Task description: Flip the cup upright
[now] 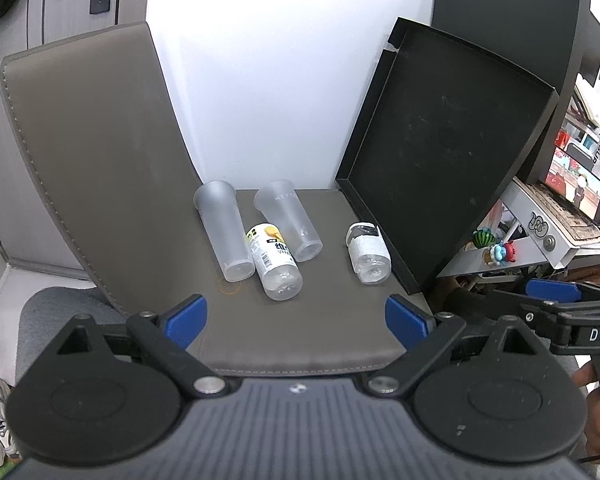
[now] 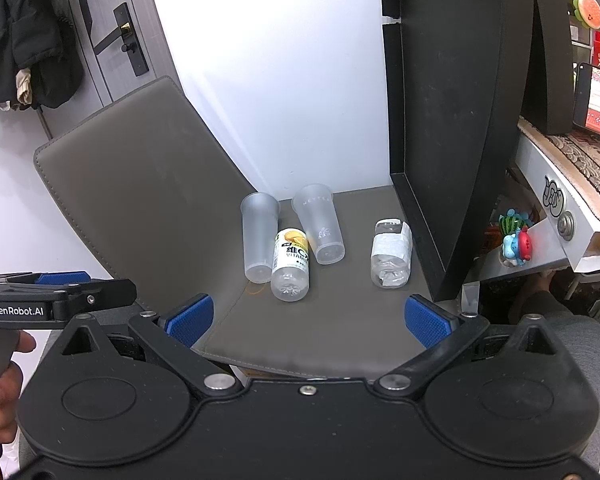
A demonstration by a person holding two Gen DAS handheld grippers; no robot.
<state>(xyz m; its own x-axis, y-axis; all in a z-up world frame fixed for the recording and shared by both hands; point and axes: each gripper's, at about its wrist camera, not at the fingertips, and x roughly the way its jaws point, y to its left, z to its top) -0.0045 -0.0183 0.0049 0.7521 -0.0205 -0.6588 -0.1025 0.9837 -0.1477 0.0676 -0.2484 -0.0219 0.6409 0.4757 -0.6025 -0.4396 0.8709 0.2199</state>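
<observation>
Cups lie on their sides on the grey leather mat point(image 1: 320, 320): a frosted translucent plastic cup point(image 1: 223, 232) at the left and a second frosted cup with faint lettering point(image 1: 288, 220) just right of it, both mouths toward the white wall; a clear bottle with a yellow label point(image 1: 274, 260) lies between them, touching both; a clear bottle with a white label point(image 1: 367, 252) lies apart beside the tilted black tray point(image 1: 448, 152); left gripper point(image 1: 296, 320) and right gripper point(image 2: 308, 322) hover near the mat's front edge, jaws spread wide, holding nothing.
</observation>
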